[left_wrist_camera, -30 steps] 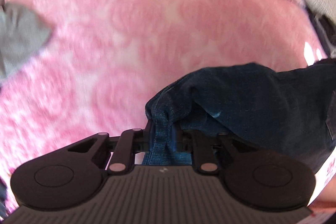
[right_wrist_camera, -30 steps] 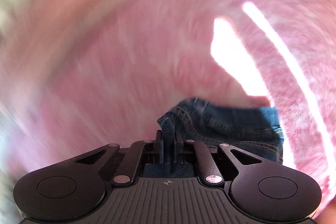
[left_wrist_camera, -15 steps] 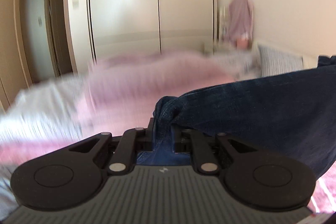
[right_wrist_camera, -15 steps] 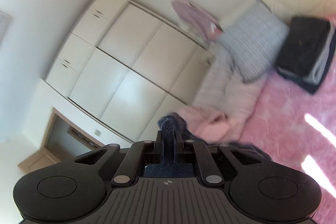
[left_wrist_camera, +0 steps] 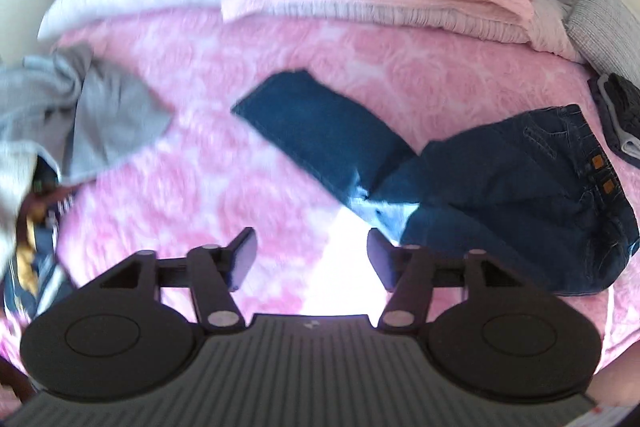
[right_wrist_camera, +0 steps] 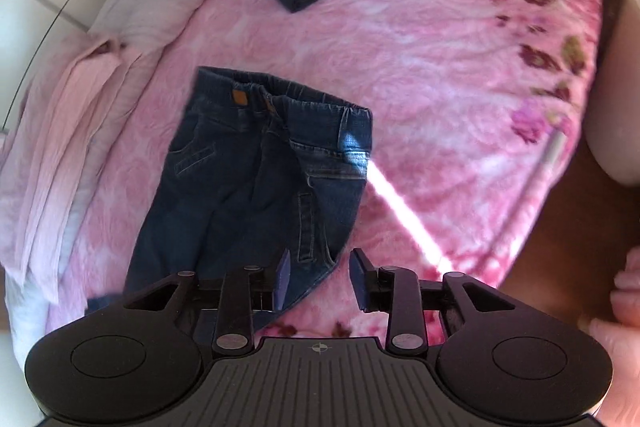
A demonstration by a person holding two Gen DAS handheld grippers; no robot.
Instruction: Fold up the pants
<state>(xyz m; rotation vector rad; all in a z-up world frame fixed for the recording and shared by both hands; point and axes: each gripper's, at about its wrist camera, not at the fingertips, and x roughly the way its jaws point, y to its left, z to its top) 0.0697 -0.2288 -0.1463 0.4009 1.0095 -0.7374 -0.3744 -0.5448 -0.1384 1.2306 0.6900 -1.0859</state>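
Jaws of left gripper (left_wrist_camera: 311,259) and right gripper (right_wrist_camera: 318,281) are opening, released above the jeans (right_wrist_camera: 248,183).

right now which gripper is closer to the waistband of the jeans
Right. The right gripper, jaws opening and empty, hovers over the jeans' hip below the waistband; the left gripper is off toward the leg end.

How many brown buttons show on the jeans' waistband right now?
2: brown buttons side by side mid-waistband of the jeans. In the right wrist view one shows clearly, the other is half hidden by a fold.
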